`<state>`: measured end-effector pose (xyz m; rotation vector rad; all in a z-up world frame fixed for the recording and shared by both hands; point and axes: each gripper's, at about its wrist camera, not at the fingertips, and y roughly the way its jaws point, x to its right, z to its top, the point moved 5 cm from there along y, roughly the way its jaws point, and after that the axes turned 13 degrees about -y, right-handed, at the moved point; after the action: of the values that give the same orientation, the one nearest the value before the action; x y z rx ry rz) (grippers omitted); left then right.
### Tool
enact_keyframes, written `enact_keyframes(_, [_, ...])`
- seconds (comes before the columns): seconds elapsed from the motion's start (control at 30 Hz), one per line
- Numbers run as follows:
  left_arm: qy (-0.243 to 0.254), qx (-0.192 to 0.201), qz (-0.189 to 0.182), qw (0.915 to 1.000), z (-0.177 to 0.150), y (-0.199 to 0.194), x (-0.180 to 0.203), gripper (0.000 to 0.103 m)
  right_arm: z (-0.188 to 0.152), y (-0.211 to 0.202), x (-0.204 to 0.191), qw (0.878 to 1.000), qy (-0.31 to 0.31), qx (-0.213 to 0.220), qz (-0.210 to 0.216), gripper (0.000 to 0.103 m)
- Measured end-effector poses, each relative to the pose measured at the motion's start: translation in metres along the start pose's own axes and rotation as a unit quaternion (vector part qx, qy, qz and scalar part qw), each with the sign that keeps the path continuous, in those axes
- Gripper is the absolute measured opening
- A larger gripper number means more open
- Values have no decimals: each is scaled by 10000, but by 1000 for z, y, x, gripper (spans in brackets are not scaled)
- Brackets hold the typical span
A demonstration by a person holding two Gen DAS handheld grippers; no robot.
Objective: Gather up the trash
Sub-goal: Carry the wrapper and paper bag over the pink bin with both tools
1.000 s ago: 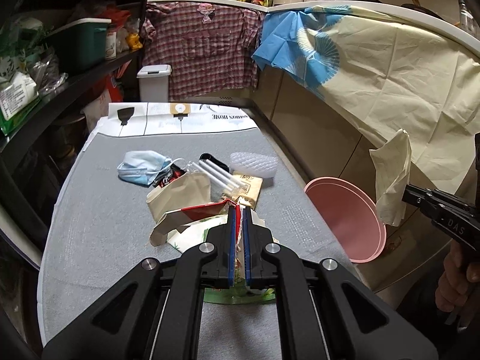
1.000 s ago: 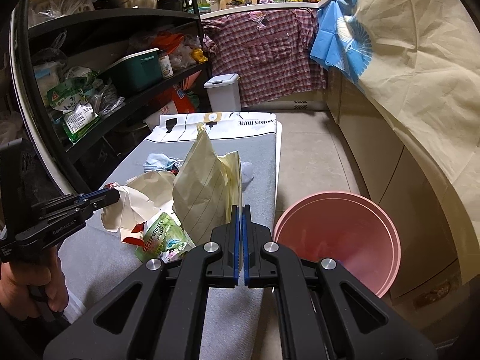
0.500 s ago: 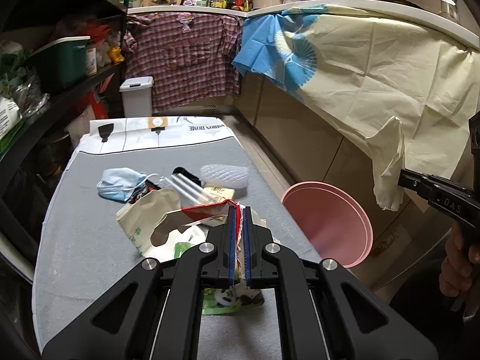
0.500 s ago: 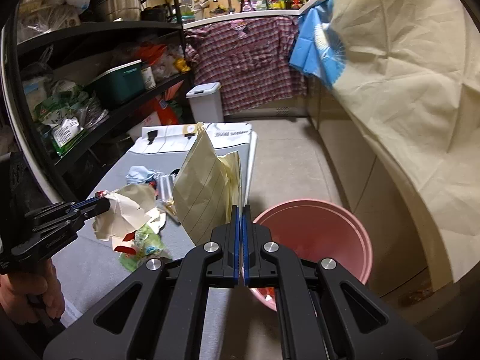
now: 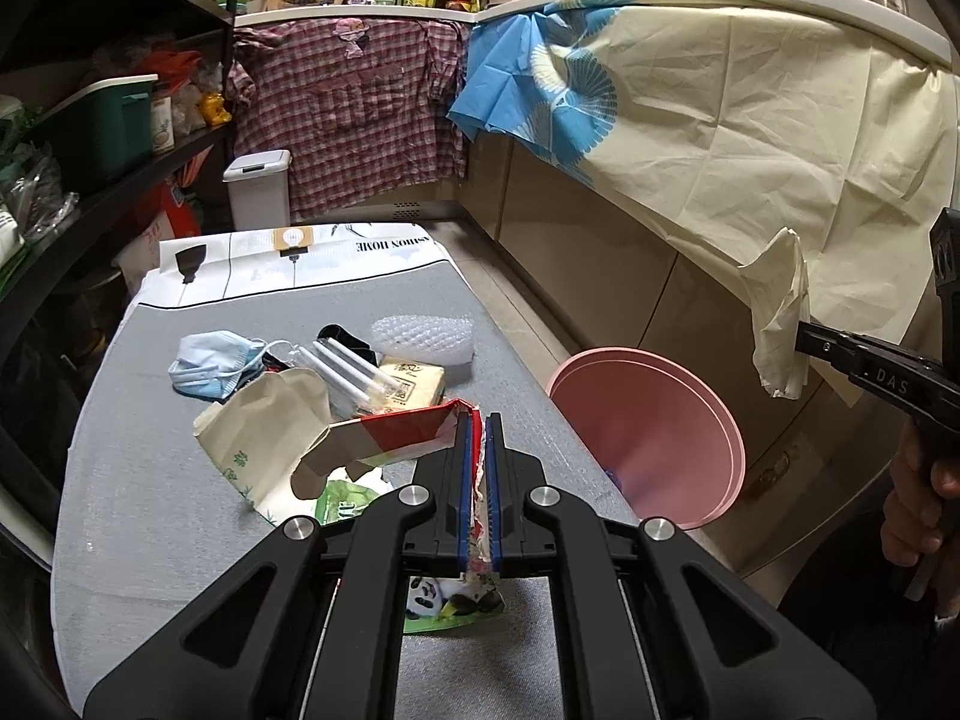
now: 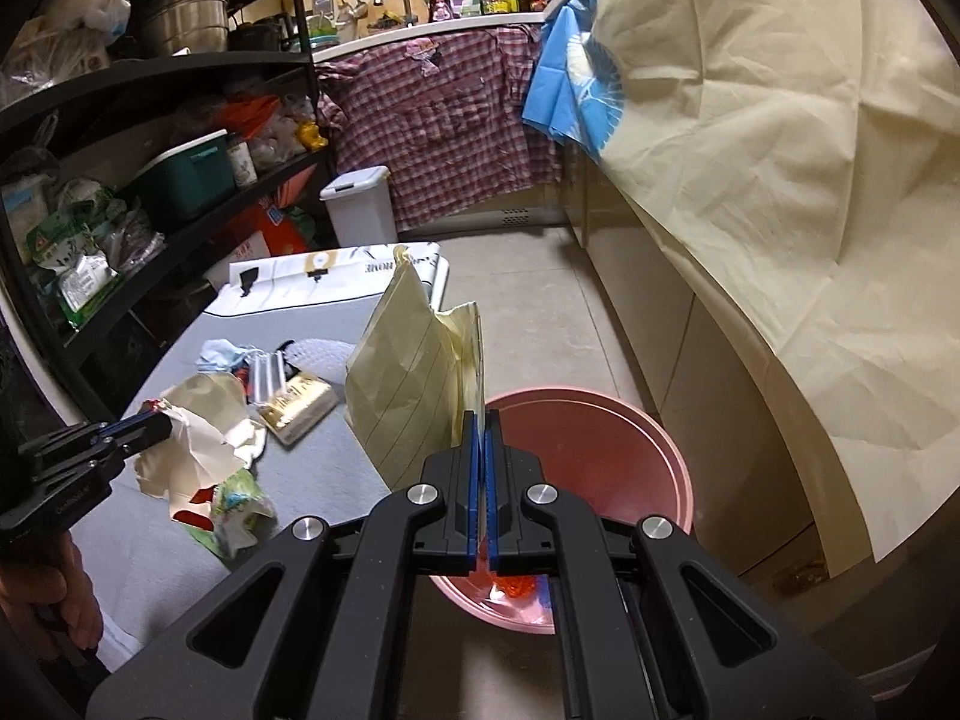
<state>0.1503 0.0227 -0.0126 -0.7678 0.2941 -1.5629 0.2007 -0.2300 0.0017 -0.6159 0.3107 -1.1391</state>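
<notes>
My left gripper (image 5: 478, 426) is shut on a torn red-and-beige paper wrapper (image 5: 336, 444), held above the grey table (image 5: 138, 480). The same wrapper (image 6: 192, 438) shows in the right wrist view at that gripper's tip (image 6: 157, 420). My right gripper (image 6: 483, 420) is shut on a folded sheet of lined yellow paper (image 6: 414, 384), held over the near rim of the pink bucket (image 6: 606, 438). From the left wrist view that paper (image 5: 780, 312) hangs from the right gripper's tip (image 5: 801, 339), above and right of the bucket (image 5: 654, 438). A piece of red trash (image 6: 517, 587) lies inside the bucket.
On the table lie a blue face mask (image 5: 213, 357), white tubes (image 5: 354, 369), a bubble-wrap roll (image 5: 423, 333), a small printed carton (image 5: 411, 384) and a green wrapper (image 5: 342, 495). A white lidded bin (image 5: 258, 189) stands beyond. Dark shelves line the left; cloth-draped counters run along the right.
Both grippers have moved sideways toward the pink bucket with their loads. The yellow paper has gone from over the table to over the bucket's rim.
</notes>
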Motion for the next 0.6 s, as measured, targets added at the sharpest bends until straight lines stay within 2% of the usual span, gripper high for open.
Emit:
enact_keyframes(0.3, [144,-38,-150,9998,-5,9,20,4,-7,10,21,9997,226,-85,-98,2])
enact_keyframes(0.6, [400,-98,-518,9978,-8,21,57,4,-16,22,55,9972,683,-197,-251,2])
